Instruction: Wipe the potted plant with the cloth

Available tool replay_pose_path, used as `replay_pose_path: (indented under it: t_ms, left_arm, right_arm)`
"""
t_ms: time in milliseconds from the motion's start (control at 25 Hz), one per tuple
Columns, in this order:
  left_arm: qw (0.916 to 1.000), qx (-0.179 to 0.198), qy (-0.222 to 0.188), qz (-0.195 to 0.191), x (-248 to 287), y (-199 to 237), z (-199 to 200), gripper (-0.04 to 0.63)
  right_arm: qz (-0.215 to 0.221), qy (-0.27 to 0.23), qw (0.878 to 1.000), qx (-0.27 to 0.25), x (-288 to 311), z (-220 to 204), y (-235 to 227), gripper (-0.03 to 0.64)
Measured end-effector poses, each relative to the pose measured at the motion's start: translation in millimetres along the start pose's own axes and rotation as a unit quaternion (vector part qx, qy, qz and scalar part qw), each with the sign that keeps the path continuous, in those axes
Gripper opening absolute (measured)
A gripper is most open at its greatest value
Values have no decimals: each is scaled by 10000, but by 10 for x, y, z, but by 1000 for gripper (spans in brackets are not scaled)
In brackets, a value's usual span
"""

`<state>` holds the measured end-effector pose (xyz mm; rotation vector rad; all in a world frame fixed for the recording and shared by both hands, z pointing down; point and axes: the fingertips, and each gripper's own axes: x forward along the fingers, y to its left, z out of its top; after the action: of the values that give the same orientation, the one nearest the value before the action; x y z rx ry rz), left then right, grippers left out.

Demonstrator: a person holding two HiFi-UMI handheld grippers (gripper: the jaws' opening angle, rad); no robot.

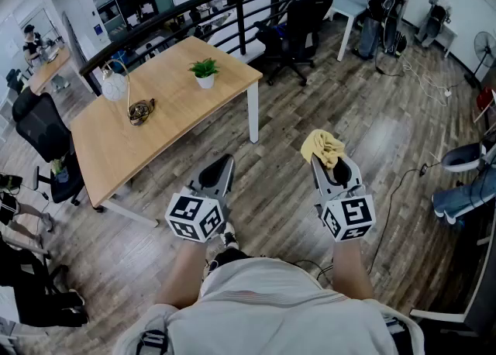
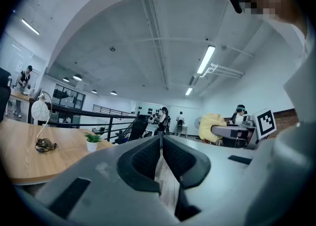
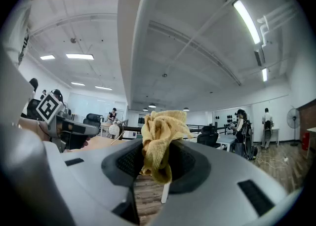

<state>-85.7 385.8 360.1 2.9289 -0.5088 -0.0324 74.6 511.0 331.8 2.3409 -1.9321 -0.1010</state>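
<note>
A small potted plant (image 1: 204,72) with green leaves in a white pot stands near the far right corner of the wooden table (image 1: 170,113); it also shows in the left gripper view as a potted plant (image 2: 92,141). My right gripper (image 1: 325,152) is shut on a crumpled yellow cloth (image 1: 323,146), held level over the floor, well short of the table. The cloth (image 3: 160,138) bulges up between the right gripper (image 3: 157,163) and its pads. My left gripper (image 1: 222,166) hangs level beside it, shut with nothing between its pads, seen again as the left gripper (image 2: 161,153).
On the table lie a white round lamp (image 1: 114,82) and a dark coiled object (image 1: 141,111). Black office chairs (image 1: 294,28) stand beyond the table and at its left (image 1: 43,140). A black railing (image 1: 232,5) runs behind. Cables trail over the wood floor (image 1: 434,90).
</note>
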Motion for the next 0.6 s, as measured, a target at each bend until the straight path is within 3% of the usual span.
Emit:
replay_pose_path:
  t_ms: [600]
  left_arm:
    - [10000,-25,43,73,-62,109,30,28]
  right_arm:
    - [130,86,9999,-58,140,-13,121,176]
